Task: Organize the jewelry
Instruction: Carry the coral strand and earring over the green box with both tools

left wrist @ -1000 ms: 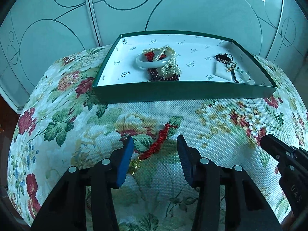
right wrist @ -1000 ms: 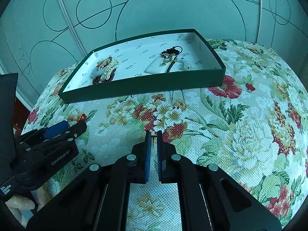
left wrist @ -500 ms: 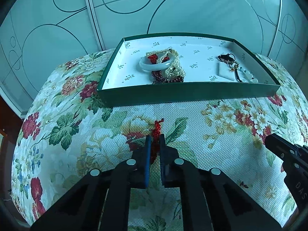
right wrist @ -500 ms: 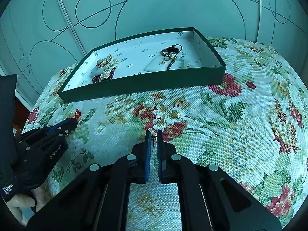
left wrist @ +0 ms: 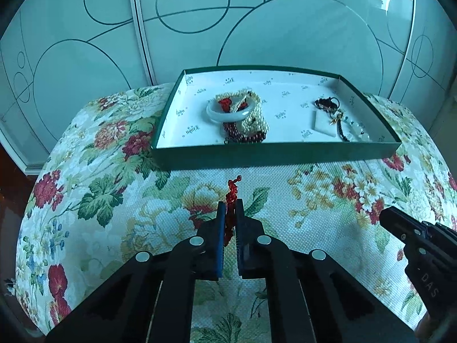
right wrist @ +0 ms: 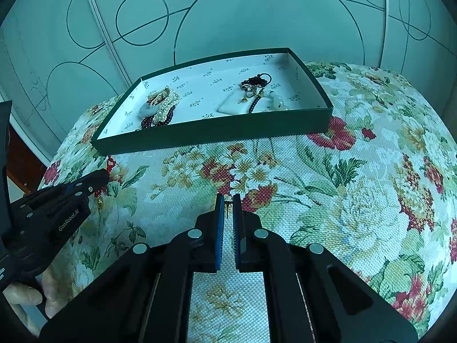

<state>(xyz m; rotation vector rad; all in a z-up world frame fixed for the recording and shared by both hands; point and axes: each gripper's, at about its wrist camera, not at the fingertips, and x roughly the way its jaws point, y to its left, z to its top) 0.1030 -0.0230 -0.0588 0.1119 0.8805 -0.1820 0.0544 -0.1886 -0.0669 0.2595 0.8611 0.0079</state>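
The red beaded strand (left wrist: 230, 200) is sitting pinched between the blue pads of the left gripper (left wrist: 229, 208), over the flowered cloth (left wrist: 328, 200) just in front of the green tray (left wrist: 274, 154). Its long axis is running straight ahead along the fingers, with its free end poking out past the tips toward the tray's near wall, and its other end is hanging down between the pads. From the right wrist view a small gold piece is dangling below that gripper, clear of the cloth, so the strand is looking lifted rather than lying flat. The tray is lying directly forward of the strand, close by, and a pale bangle (left wrist: 228, 113), a heap of pearls (left wrist: 254, 120) and dark red beads (left wrist: 242, 137) are already sitting in its left half. A white pendant (left wrist: 324, 123) with a dark cord is occupying the right half. The left gripper is clearly the nearer one for this piece, so carrying it forward over the wall looks like the move in hand.

The right gripper (right wrist: 228, 205) is hanging low over the cloth well to the right, its pads drawn close with a narrow gap. A tiny gold earring (right wrist: 227, 207) is showing between them; it seems pinched there, though I cannot tell whether both pads are actually touching it.
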